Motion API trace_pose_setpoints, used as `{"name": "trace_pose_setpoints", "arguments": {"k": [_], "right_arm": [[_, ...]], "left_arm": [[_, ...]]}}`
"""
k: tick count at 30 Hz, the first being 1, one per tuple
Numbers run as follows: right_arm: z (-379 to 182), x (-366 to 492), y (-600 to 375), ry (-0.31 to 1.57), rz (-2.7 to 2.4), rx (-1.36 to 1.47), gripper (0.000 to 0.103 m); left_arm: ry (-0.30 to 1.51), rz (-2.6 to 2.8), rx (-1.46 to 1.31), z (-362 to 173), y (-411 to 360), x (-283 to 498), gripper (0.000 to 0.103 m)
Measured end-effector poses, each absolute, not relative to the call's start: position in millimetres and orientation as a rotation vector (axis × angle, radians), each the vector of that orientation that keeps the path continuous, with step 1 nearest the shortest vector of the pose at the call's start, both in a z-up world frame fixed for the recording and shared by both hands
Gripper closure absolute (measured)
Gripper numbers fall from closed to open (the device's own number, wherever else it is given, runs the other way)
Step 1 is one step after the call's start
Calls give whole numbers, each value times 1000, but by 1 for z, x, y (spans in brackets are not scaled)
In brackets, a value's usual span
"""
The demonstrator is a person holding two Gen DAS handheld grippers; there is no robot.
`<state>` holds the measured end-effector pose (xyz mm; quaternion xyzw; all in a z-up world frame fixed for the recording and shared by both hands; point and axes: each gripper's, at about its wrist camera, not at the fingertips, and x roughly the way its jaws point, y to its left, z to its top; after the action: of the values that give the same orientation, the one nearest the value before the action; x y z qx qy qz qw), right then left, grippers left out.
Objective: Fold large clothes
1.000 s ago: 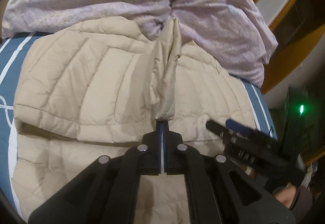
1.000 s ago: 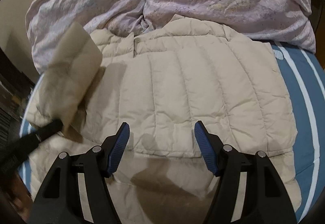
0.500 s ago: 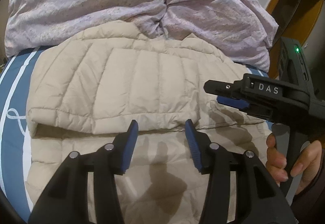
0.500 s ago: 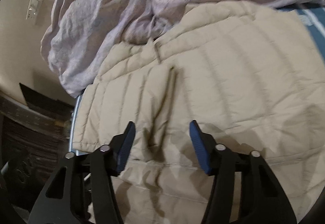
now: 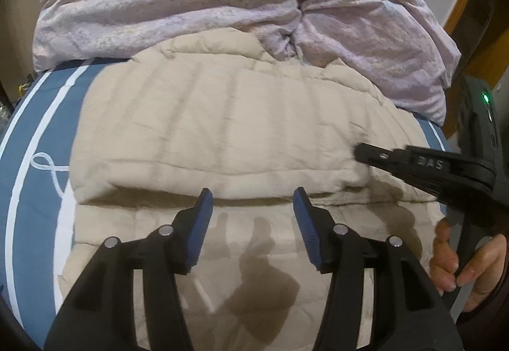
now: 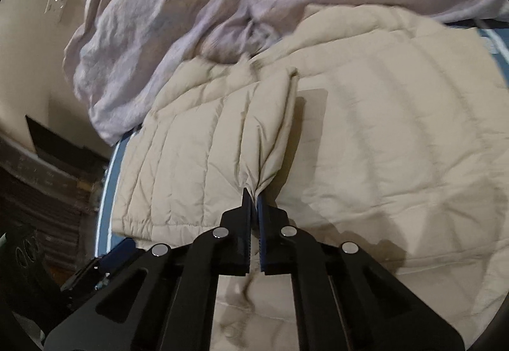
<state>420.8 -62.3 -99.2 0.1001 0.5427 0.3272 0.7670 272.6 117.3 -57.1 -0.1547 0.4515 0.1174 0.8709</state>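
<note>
A beige quilted puffer jacket lies flat on the bed, its upper part folded down over its lower part. My left gripper is open and empty, just above the folded edge. My right gripper is shut on a bunched fold of the jacket and lifts it a little off the rest of the jacket. In the left wrist view the right gripper shows from the side at the jacket's right edge, with the hand that holds it below.
A crumpled lilac duvet is piled at the far side of the bed, touching the jacket's top. The blue bed sheet with white stripes shows on the left. A dark shelf unit stands beside the bed.
My left gripper let go of the jacket fold it held up, and the fold now lies flat. My right gripper, open before, has shut on a fold of the jacket.
</note>
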Motion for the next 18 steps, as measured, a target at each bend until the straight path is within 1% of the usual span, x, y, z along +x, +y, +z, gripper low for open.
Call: {"name": "trace_pose_setpoints", "arguments": {"k": [4, 10, 18], "right_arm": [[-98, 423, -75, 1161, 658, 185, 99], [-109, 418, -78, 1181, 606, 105, 99], [-124, 415, -79, 1206, 576, 63, 99]], "left_arm": [[926, 294, -318, -52, 133, 274, 50], [926, 422, -331, -55, 166, 276, 50], [989, 539, -411, -78, 203, 268, 50]]}}
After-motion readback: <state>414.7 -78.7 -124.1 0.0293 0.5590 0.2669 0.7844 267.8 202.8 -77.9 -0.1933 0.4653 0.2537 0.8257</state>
